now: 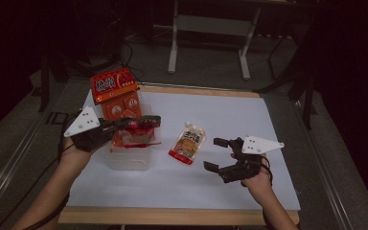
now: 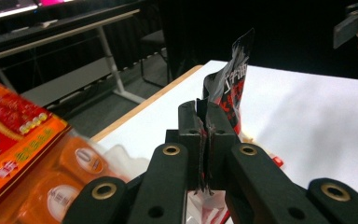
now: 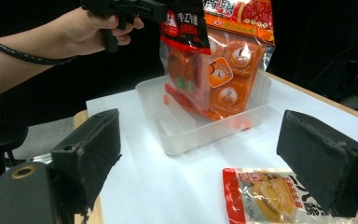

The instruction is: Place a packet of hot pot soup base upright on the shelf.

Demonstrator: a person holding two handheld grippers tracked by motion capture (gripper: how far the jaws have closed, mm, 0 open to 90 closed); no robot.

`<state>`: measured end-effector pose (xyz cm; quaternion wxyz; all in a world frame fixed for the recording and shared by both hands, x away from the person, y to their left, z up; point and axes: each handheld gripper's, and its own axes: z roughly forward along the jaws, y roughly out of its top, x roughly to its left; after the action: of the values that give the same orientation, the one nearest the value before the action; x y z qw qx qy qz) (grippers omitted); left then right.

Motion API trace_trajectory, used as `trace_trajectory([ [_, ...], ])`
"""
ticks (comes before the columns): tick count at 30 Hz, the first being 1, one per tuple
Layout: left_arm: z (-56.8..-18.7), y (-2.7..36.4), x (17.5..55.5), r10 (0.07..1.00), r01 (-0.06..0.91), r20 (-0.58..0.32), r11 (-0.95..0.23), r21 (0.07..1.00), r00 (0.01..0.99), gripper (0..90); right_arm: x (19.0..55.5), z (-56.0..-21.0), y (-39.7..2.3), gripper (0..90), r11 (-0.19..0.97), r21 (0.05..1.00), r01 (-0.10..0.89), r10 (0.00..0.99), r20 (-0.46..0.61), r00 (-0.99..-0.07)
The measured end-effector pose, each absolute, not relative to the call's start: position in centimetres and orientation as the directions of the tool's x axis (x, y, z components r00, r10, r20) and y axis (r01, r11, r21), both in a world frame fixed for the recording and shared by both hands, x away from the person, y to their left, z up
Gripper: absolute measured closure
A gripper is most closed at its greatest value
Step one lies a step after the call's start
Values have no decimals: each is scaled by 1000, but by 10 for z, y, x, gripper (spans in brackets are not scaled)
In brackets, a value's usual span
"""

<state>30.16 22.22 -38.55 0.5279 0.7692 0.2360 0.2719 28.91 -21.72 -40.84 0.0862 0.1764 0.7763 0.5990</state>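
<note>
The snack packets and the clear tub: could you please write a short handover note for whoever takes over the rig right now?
Left gripper: shut on a red and black packet, held over the clear tub.
Right gripper: open, holding nothing, beside the pale packet lying flat on the white table.
Done: the big orange bag stands in the tub.
Left: probably lower and release the red and black packet, then pick up the pale packet.

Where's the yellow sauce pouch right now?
In the high view the yellow sauce pouch lies flat on the white table, mid-table between the clear plastic bin and the open right tool.
</note>
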Motion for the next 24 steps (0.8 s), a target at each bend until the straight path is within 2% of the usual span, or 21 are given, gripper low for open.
trace_trajectory([
  [13, -399, 235, 303, 659, 103, 185, -372, 922, 729, 879, 289, -410, -215, 135, 214, 961, 176, 369, 88, -925],
  [21, -405, 244, 303, 665, 116, 150, -338, 934, 732, 879, 290, -410, -216, 136, 206, 962, 180, 367, 94, -925],
  [24, -404, 246, 301, 667, 102, 168, -346, 933, 725, 879, 290, -410, -217, 136, 202, 963, 180, 367, 96, -925],
])
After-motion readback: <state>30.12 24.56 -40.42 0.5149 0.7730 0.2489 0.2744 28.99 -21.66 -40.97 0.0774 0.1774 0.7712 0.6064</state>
